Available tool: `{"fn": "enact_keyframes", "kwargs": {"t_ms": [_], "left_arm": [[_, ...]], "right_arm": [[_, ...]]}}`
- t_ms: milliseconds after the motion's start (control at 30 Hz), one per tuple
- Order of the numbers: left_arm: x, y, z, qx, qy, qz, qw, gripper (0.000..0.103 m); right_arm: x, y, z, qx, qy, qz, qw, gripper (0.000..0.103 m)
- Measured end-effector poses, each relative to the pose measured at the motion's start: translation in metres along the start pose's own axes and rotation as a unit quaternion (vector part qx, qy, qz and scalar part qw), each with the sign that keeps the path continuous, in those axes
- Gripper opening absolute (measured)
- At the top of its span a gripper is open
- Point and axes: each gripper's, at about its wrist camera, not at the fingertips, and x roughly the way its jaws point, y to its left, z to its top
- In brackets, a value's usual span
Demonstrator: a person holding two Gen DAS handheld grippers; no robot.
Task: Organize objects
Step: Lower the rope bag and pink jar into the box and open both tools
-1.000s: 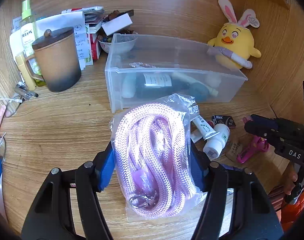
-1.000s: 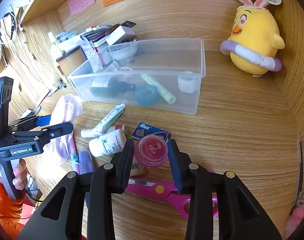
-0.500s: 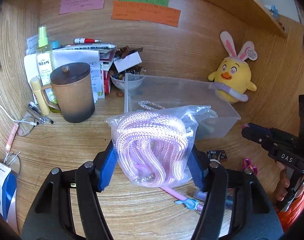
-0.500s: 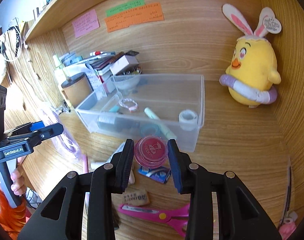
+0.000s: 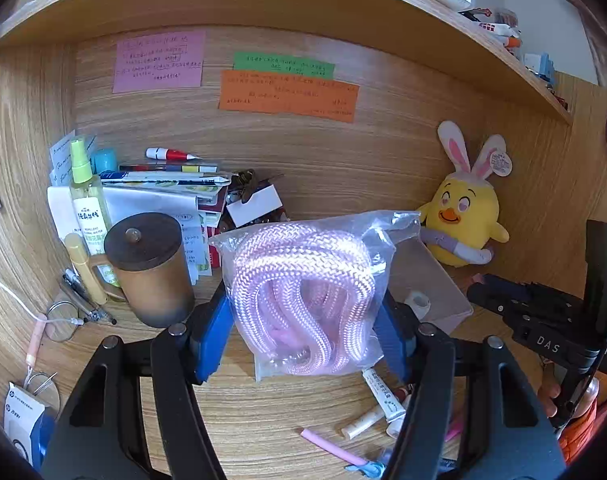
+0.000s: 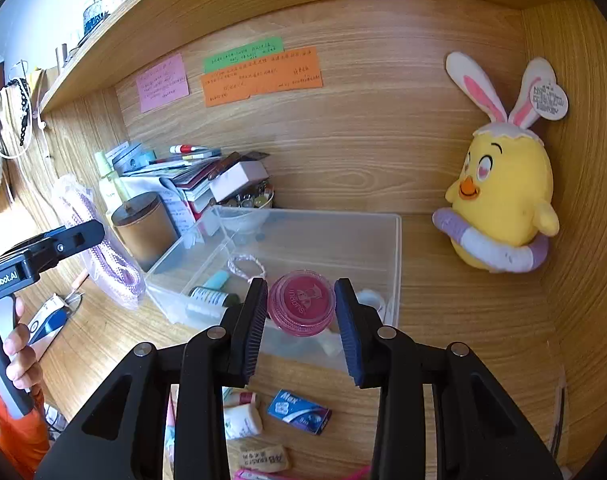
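Observation:
My left gripper (image 5: pixel 303 320) is shut on a clear bag of coiled pink rope (image 5: pixel 303 288) and holds it in the air above the desk, in front of the clear plastic bin (image 5: pixel 427 284). The bag also shows in the right wrist view (image 6: pixel 99 248), left of the bin (image 6: pixel 303 240). My right gripper (image 6: pixel 301 312) is shut on a round pink jar (image 6: pixel 301 306) and holds it over the bin's front edge. The bin holds a dark bottle (image 6: pixel 211 300), a small pink rope loop (image 6: pixel 245 266), a tape roll and tubes.
A brown lidded mug (image 5: pixel 149 268), spray bottle (image 5: pixel 87 204) and papers stand at the back left. A yellow chick plush (image 6: pixel 503 204) sits at the back right. Tubes (image 5: pixel 383 396), a blue Max box (image 6: pixel 299 412), an eraser and pink scissors lie on the desk in front.
Both grippers have risen from the desk with their loads. The rope bag has lifted off the desk. The pink jar has moved forward and now hangs over the bin's front.

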Motion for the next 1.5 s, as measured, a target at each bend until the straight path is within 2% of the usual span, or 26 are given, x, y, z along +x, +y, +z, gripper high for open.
{"fn": "enact_keyframes", "kwargs": {"t_ms": [233,533,767,967,1200,1367,1433,1500], "left_arm": [[0.029,-0.003,0.013,0.016,0.017,0.008,0.9997,0.064],[0.086,-0.007,0.007,0.032,0.085,0.013,0.9958,0.064],[0.104,-0.014,0.012,0.045,0.09,0.017,0.9948,0.064],[0.119,-0.017,0.015,0.056,0.098,0.023,0.9934,0.064],[0.128,-0.019,0.012,0.055,0.12,0.01,0.9912,0.065],[0.116,-0.022,0.009,0.059,0.116,0.004,0.9915,0.065],[0.109,-0.022,0.009,0.058,0.113,0.001,0.9918,0.068],[0.101,-0.023,0.008,0.058,0.108,0.001,0.9924,0.076]], "right_arm": [[0.02,0.0,0.012,-0.01,0.008,-0.009,1.0,0.032],[0.069,0.003,0.004,-0.021,0.067,-0.007,0.998,0.032],[0.097,-0.001,-0.002,-0.01,0.1,-0.003,0.995,0.032],[0.109,-0.001,-0.003,-0.006,0.111,-0.008,0.994,0.032],[0.107,0.0,-0.003,-0.012,0.112,-0.019,0.993,0.032],[0.101,0.002,-0.002,-0.018,0.109,-0.018,0.994,0.032],[0.096,0.003,-0.001,-0.023,0.104,-0.021,0.994,0.033],[0.087,0.005,-0.001,-0.028,0.096,-0.024,0.995,0.038]]}}
